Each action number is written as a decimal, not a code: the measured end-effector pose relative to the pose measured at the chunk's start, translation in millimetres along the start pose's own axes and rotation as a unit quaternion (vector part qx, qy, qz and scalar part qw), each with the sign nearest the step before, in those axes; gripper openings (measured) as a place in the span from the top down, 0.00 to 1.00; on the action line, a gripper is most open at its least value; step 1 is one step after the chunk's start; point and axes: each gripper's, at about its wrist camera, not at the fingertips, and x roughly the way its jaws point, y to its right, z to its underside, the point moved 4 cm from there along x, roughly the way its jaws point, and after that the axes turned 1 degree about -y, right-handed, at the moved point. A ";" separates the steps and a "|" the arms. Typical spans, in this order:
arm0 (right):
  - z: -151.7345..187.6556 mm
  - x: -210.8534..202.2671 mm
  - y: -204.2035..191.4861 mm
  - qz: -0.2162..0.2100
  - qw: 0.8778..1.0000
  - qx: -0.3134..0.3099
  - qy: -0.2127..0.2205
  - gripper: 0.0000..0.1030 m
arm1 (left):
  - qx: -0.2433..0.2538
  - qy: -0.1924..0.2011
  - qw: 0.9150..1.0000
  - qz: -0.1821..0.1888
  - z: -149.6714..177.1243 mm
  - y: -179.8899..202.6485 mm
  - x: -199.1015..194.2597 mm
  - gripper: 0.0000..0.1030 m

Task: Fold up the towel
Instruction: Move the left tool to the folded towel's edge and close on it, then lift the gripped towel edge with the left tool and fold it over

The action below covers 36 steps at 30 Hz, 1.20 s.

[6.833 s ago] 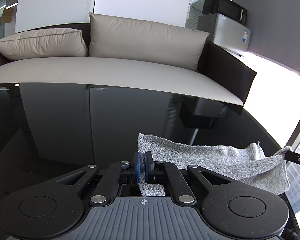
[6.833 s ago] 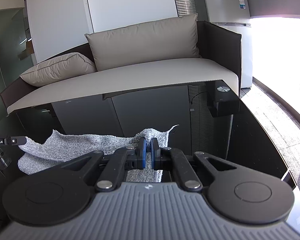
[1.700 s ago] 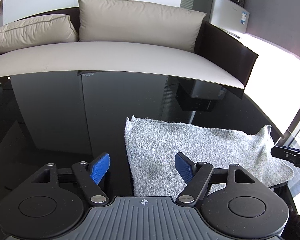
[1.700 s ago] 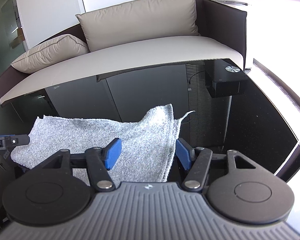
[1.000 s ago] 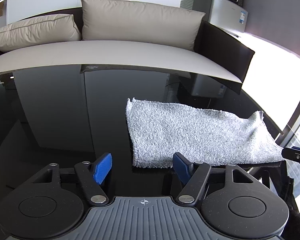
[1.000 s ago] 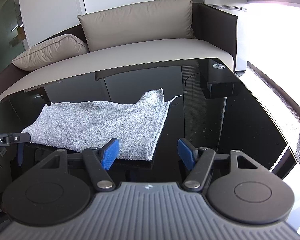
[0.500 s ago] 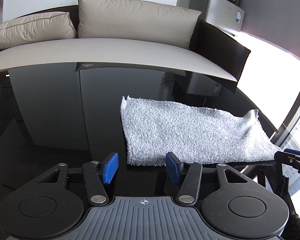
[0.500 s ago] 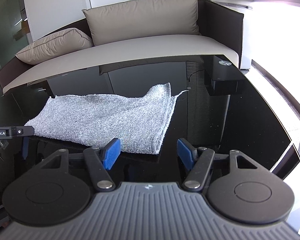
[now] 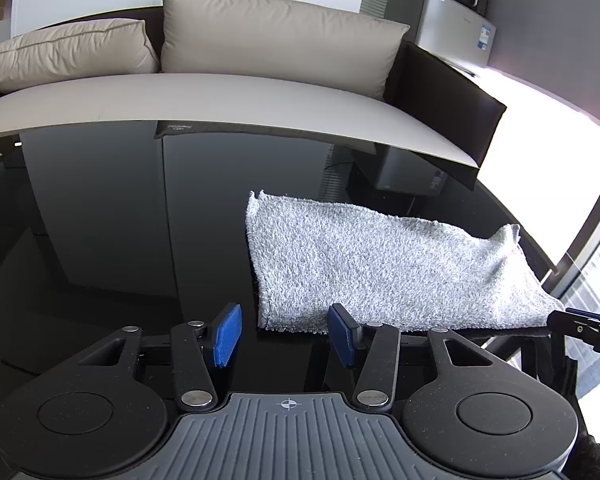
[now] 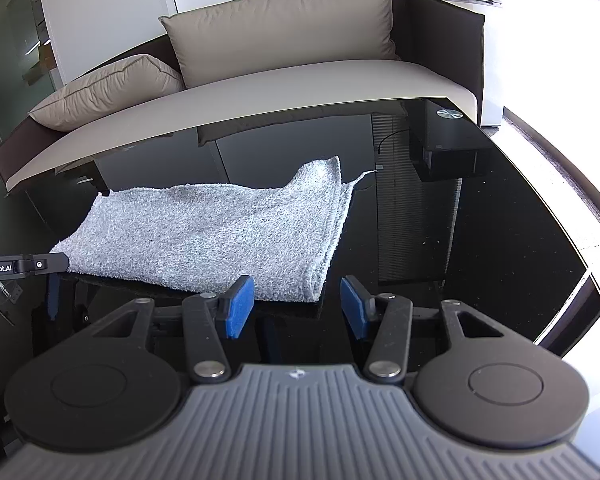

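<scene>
A grey terry towel [image 9: 384, 268] lies folded in half on the glossy black table [image 9: 120, 240], its folded edge toward me. Its far right corner stands up a little [image 10: 320, 170]. My left gripper [image 9: 286, 338] is open and empty, just short of the towel's near left corner. My right gripper [image 10: 298, 312] is open and empty, just short of the towel's near right corner [image 10: 300, 280]. Each gripper's side shows at the edge of the other's view.
A beige sofa [image 9: 220, 92] with two cushions runs behind the table's far edge. A small fridge with a microwave [image 9: 456, 28] stands at the back right. The table's right edge [image 10: 580, 264] borders bright floor.
Both grippers let go of the towel after folding it and drew back toward me. In the last second the left gripper's jaws narrowed somewhat, and both stayed open near the towel's near corners.
</scene>
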 end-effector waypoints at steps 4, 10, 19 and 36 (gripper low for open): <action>0.0 -0.4 -0.6 0.000 1.000 -0.001 0.000 0.50 | 0.003 -0.002 1.000 0.005 0.5 2.5 0.6 0.85; 0.0 -0.5 1.0 0.000 1.000 -0.001 -0.001 0.50 | 0.009 -0.001 1.000 0.005 1.2 6.1 0.2 0.91; -1.7 -1.5 4.9 0.000 1.000 0.002 0.002 0.50 | 0.015 0.011 1.000 0.007 -4.5 12.9 -6.4 0.92; -4.6 -0.8 12.9 -0.004 1.000 0.010 -0.004 0.50 | 0.067 0.041 0.996 0.037 -26.8 68.5 -13.4 0.92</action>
